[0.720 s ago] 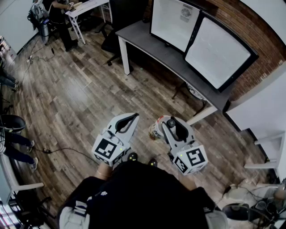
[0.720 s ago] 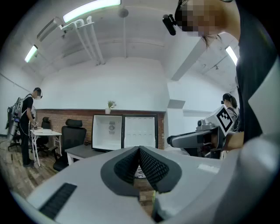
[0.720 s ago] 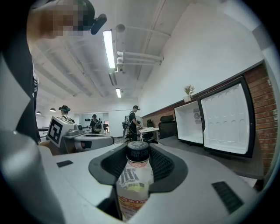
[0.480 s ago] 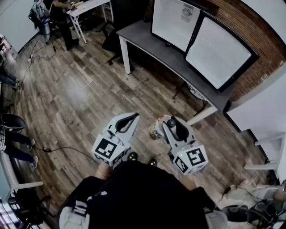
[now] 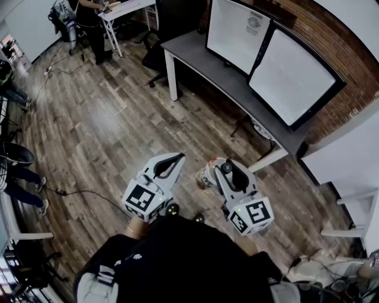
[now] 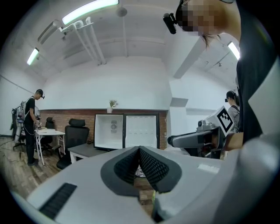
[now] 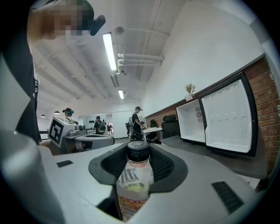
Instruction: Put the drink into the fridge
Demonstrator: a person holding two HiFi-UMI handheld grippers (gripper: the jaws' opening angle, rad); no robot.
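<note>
The drink bottle stands upright between the jaws of the right gripper. Its dark cap is uppermost and its long axis runs vertically, crosswise to the level jaws. The pads press on both sides of its upper body, just below the cap. The pale, printed lower part drops out of the bottom of the right gripper view. From the head view the bottle is seen almost end-on, at the tips of the right gripper and over the wooden floor.

Just beside it, the left gripper is level too. In its own view the left gripper has its ribbed pads brought together at the tips, with nothing between them. Both grippers are in front of the person's dark top.

The fridge is well apart from the bottle, ahead and to the right, on a grey desk against a brick wall. It stands open, with its door swung out to the right. The compartment shows white walls and a round sticker on the back wall. The door's inner side shows a white liner. A small potted plant sits on top.

A black office chair stands at the desk's left end. Farther off, a person stands at a white table.
</note>
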